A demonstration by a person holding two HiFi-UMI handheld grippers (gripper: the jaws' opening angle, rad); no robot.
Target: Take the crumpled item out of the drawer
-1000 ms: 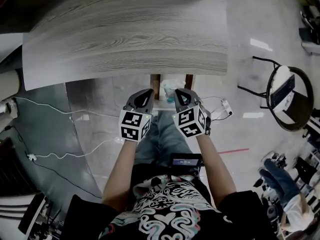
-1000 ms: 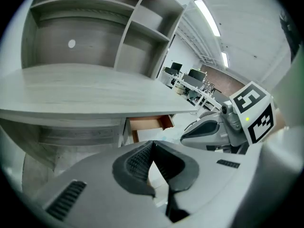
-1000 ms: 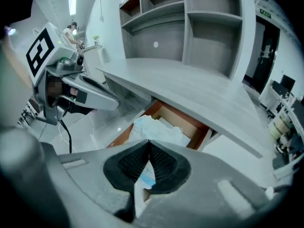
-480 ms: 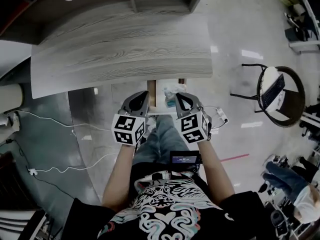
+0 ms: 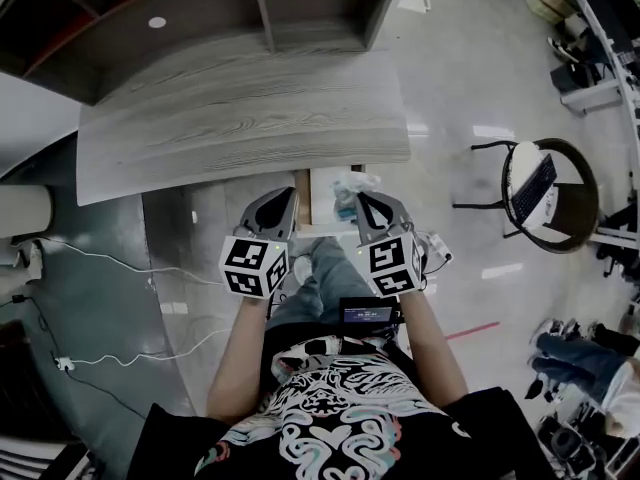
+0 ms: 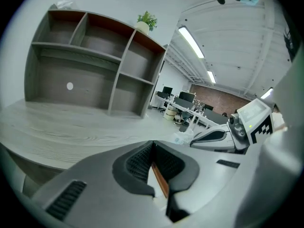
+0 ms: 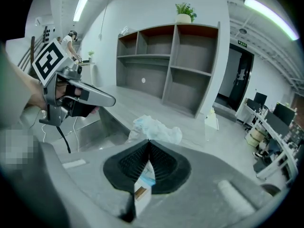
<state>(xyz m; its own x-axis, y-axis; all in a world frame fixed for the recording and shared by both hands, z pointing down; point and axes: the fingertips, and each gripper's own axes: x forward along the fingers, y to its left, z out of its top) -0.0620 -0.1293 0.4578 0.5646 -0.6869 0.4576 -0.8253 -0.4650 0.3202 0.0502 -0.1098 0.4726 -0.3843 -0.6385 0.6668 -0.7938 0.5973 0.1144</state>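
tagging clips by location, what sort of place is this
Probably an open-plan office or lab: rows of desks with monitors in the background, long ceiling lights, and a wooden shelf unit at the back of a wide table.

No word or number can be read. The marker cube (image 5: 253, 266) on the left gripper (image 5: 283, 200), like the one on the right gripper (image 5: 366, 202), bears only black-and-white square patterns. A green sign (image 7: 242, 44), high at the right of the right gripper view, is too small to read. So is the lit small screen (image 5: 367, 315) at the person's waist.
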